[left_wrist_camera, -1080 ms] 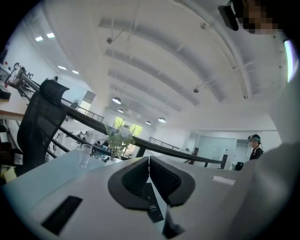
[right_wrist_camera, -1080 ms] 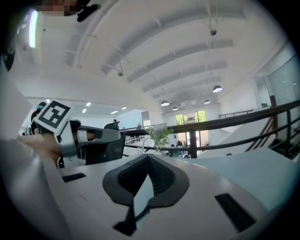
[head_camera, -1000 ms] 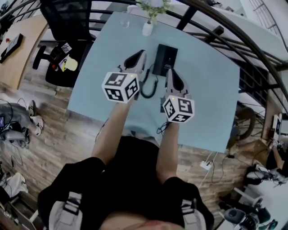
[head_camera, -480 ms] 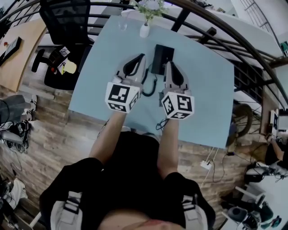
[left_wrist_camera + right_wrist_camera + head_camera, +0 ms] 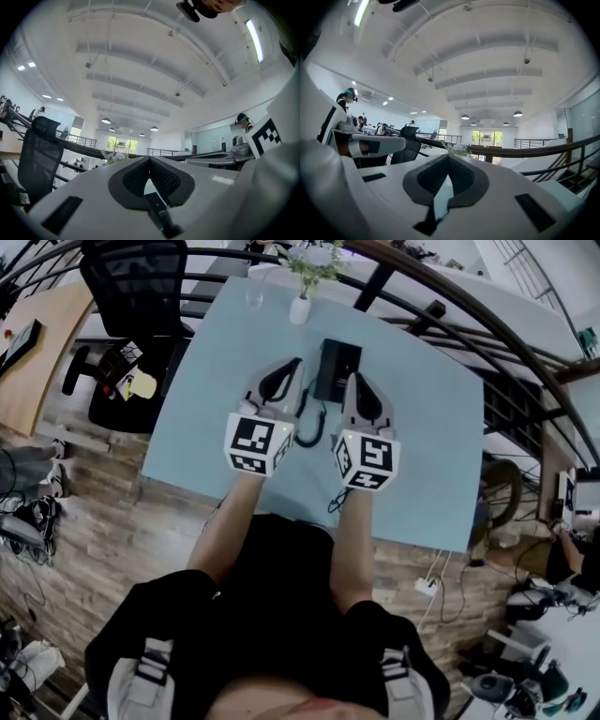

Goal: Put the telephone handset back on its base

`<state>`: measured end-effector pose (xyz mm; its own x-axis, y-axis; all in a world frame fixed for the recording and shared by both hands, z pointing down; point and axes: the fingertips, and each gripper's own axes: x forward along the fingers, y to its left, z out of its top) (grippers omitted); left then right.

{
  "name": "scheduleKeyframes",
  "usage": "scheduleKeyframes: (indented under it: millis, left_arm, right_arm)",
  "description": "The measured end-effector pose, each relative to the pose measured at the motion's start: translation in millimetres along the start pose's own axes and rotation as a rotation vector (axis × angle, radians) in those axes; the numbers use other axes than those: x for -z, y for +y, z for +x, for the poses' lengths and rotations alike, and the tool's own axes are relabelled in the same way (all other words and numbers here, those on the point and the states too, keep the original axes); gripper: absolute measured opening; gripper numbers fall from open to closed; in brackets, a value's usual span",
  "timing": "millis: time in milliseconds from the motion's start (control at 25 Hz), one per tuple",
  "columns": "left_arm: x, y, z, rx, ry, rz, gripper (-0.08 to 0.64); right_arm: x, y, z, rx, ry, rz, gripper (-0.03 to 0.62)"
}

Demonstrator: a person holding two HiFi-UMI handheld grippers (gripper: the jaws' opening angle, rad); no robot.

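With my left gripper (image 5: pixel 292 367) and right gripper (image 5: pixel 353 381) both pressed together and empty, the black plastic telephone handset (image 5: pixel 326 371) seems already seated on its rectangular base (image 5: pixel 349 362) on the pale blue surface (image 5: pixel 422 446), leaving nothing.

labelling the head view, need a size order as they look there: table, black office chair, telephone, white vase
1. table
2. black office chair
3. telephone
4. white vase
The chair stands on the floor, farther from the camera, so it may look smaller than it is.
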<state>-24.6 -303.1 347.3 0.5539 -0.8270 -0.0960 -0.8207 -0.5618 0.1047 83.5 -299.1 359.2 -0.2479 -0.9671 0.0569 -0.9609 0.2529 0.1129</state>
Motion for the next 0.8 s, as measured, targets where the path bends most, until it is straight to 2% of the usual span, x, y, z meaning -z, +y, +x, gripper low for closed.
scheduleKeyframes:
  millis: [440, 800]
  left_arm:
    - [13, 14, 9, -0.001, 0.035, -0.025, 0.000]
    - [17, 10, 20, 0.029, 0.030, -0.057, 0.000]
  right_arm:
    - [1, 1, 7, -0.004, 0.007, -0.014, -0.006]
    - [7, 2, 13, -0.021, 0.019, -0.009, -0.006]
